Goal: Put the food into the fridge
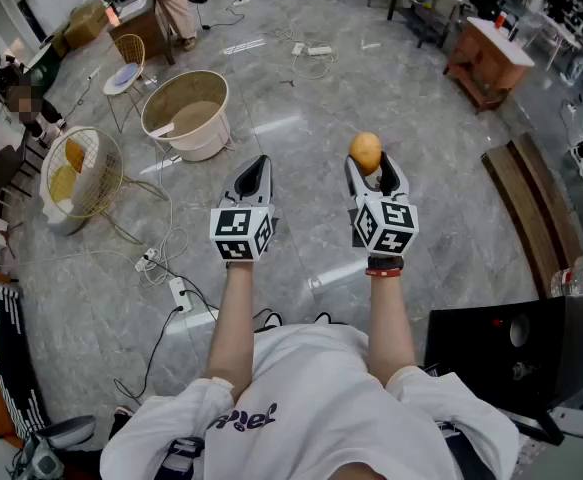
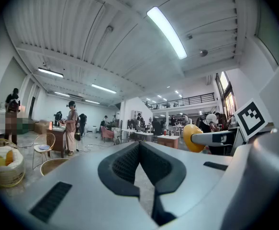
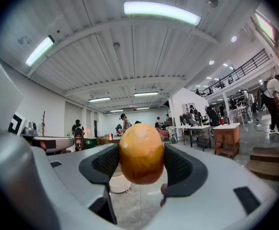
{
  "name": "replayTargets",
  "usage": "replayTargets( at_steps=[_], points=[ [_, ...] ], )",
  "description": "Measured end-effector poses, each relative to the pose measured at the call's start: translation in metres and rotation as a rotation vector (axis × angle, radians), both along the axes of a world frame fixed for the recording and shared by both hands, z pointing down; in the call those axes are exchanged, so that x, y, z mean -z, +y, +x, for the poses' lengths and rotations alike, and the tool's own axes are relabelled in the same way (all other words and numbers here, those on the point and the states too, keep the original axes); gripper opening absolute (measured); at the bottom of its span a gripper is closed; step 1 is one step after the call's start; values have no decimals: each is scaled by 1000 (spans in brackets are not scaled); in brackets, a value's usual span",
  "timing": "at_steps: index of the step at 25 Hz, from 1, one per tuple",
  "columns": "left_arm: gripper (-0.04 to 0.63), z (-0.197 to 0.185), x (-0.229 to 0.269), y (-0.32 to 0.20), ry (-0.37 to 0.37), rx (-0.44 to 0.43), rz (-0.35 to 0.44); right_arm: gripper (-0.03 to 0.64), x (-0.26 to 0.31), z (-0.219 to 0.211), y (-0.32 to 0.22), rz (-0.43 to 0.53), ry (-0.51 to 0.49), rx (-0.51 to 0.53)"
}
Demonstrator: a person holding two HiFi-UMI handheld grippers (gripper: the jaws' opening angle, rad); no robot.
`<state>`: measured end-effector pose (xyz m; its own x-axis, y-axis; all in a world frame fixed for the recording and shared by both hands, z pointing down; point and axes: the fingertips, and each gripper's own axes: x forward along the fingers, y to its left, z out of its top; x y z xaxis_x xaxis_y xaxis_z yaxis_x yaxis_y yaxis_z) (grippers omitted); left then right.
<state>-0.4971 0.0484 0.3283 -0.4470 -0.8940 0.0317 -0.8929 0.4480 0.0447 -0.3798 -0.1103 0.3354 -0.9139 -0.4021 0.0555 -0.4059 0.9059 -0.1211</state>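
Orange-yellow fruit [image 3: 140,153] sits clamped between the pads of the right gripper [image 1: 370,165], at the 12 o'clock tip of its level jaws above the grey floor [image 1: 421,98], while the left gripper [image 2: 139,145], at its 9 o'clock, has empty jaws pressed together.

Grey floor [image 1: 421,118], basket [image 1: 186,116], power strip [image 1: 179,293]

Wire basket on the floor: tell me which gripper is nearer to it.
Left. In the head view the left gripper is to the right of the wire basket, apart from it; the right gripper, shut on a yellow fruit, is even farther right.
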Motion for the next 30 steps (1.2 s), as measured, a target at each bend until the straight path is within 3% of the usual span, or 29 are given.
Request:
replayTargets(
  at_steps=[6,15,20,30],
  points=[
    [18,28,-2,-26,10,-34,0,308,0,29,-15,-6,-15,-6],
    [18,83,-1,-99,0,-176,-15,310,1,98,-66,-41,-80,-126],
    [18,107,-5,-142,6,-300,-30,310,-3,136,-92,-83,-105,-239],
    [18,170,-8,-220,18,-633,-26,310,-4,214,-115,-66,-98,-543]
  ],
)
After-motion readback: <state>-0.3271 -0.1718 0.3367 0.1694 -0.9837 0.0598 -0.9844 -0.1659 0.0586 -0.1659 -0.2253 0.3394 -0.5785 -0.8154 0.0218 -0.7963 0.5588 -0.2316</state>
